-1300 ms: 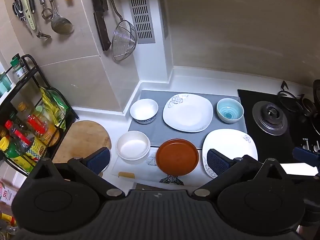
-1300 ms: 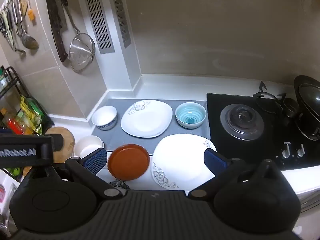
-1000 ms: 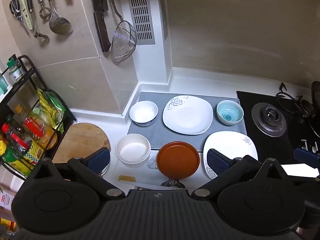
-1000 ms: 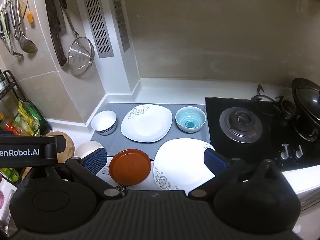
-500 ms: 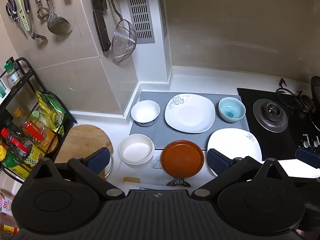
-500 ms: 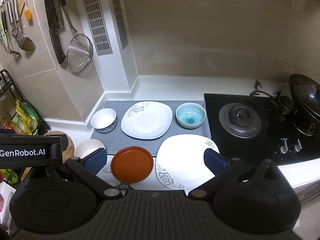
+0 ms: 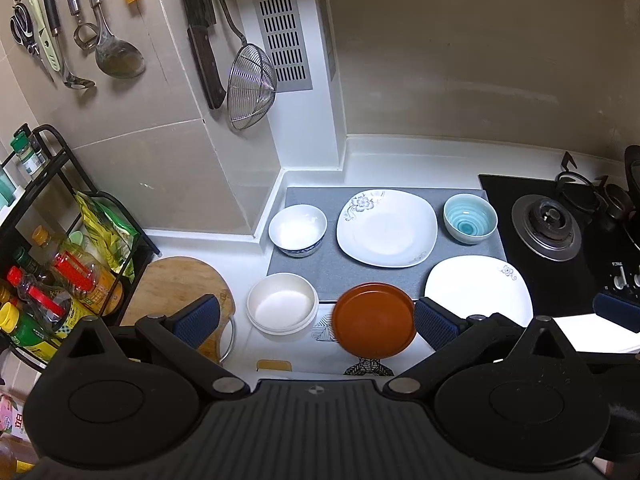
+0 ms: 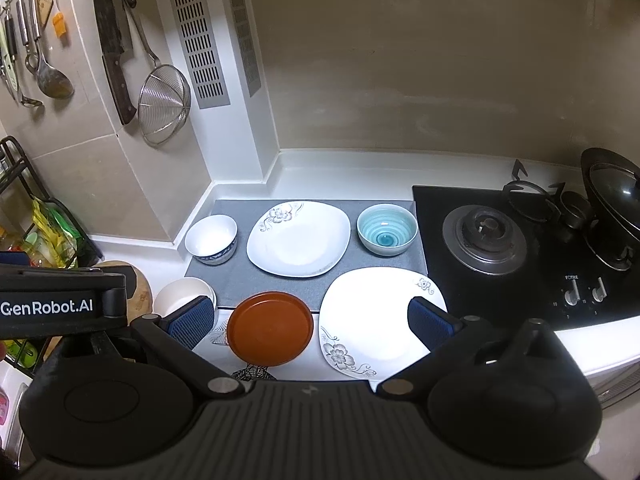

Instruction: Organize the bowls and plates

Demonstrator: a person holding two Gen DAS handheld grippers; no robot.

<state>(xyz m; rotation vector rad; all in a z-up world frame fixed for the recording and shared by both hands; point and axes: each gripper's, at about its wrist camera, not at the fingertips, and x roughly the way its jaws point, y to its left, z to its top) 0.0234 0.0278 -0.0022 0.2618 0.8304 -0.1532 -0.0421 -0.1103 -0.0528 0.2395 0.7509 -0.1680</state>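
On a grey mat (image 7: pixel 320 268) at the back stand a white bowl with a blue foot (image 7: pixel 297 230), a square white floral plate (image 7: pixel 386 227) and a teal bowl (image 7: pixel 470 218). In front lie a cream bowl (image 7: pixel 282 303), an orange-brown plate (image 7: pixel 374 319) and a second white floral plate (image 7: pixel 478 290). My left gripper (image 7: pixel 316 320) is open and empty, held high above the cream bowl and orange plate. My right gripper (image 8: pixel 310 322) is open and empty above the orange plate (image 8: pixel 270 328) and the near white plate (image 8: pixel 378 320).
A black gas hob (image 8: pixel 520 248) with a lidded wok (image 8: pixel 616 196) is on the right. A round wooden board (image 7: pixel 176 292) and a rack of bottles (image 7: pixel 44 280) are on the left. Utensils, a cleaver and a strainer (image 7: pixel 250 88) hang on the wall.
Both grippers have drifted slightly; the dishes shift a little in view. Both stay open and empty, and no dish has moved.
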